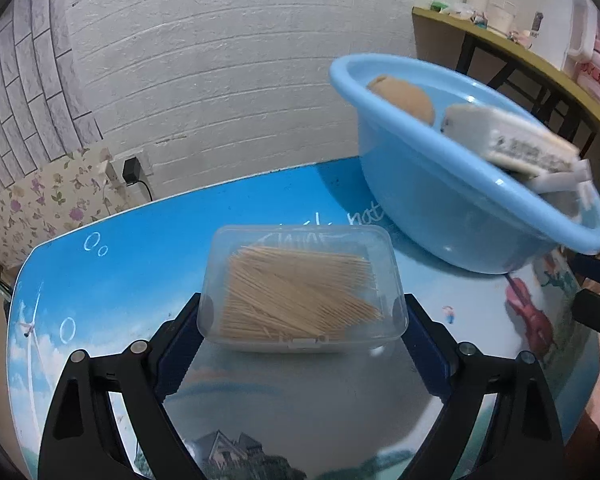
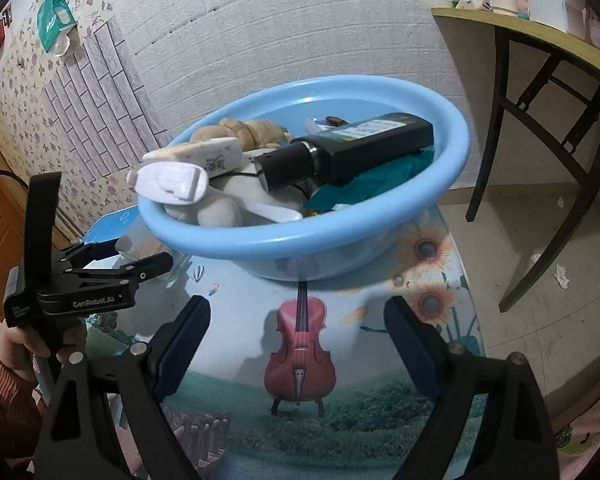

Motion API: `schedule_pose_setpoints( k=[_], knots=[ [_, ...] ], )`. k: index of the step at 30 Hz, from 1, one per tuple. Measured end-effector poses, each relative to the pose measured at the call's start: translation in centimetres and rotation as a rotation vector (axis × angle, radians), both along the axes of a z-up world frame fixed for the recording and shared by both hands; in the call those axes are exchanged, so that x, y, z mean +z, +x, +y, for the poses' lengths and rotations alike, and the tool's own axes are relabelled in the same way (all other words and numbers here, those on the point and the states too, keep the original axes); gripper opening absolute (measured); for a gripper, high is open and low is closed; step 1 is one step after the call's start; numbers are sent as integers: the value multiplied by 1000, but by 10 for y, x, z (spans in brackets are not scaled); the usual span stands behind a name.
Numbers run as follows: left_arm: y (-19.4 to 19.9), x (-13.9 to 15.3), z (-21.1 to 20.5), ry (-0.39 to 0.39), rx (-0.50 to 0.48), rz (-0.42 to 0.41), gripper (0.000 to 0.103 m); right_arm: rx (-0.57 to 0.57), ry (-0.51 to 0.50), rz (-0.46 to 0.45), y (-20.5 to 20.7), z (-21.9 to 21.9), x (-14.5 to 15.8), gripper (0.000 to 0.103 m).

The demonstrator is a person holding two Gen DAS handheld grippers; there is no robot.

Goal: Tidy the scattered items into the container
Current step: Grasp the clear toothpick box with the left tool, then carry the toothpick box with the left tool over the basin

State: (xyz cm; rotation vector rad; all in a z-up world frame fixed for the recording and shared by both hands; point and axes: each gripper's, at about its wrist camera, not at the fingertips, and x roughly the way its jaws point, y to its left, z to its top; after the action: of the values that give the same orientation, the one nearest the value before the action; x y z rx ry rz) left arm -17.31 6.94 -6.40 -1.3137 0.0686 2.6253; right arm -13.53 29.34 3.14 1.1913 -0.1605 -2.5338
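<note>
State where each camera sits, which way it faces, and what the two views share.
Left wrist: rides the left claw, looking down along the fingers at the toothpick box between them on the table; only the fingers show.
Right wrist: rides the right claw, open over the violin print, facing the basin; a hand and sleeve show.
Shared: basin, table, left claw.

both tongs are matte black plastic with triangular cutouts in the arms and round silver screws at the pivots. the left tongs (image 1: 302,320) and right tongs (image 2: 298,328) have dark blue ribbed pads on the inner fingers (image 2: 184,340). seen from the right wrist, the left one has white "genrobot.ai" lettering on its side, and the hand (image 2: 40,340) wears a rust-coloured ribbed sleeve (image 2: 0,392).
</note>
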Motion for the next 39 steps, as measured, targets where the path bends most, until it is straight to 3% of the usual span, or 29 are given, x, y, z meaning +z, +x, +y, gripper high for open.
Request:
schedule_pose_setpoints(
  k=[21,29,39],
  knots=[
    [58,82,-16,82,17,154,92,16,-20,78,37,-1,30,90],
    [59,108,1,97,-23,206,92,14,-31,113,38,3,41,90],
    [38,126,54,82,-115,226,92,-2,-47,157,15,20,57,90]
  ],
)
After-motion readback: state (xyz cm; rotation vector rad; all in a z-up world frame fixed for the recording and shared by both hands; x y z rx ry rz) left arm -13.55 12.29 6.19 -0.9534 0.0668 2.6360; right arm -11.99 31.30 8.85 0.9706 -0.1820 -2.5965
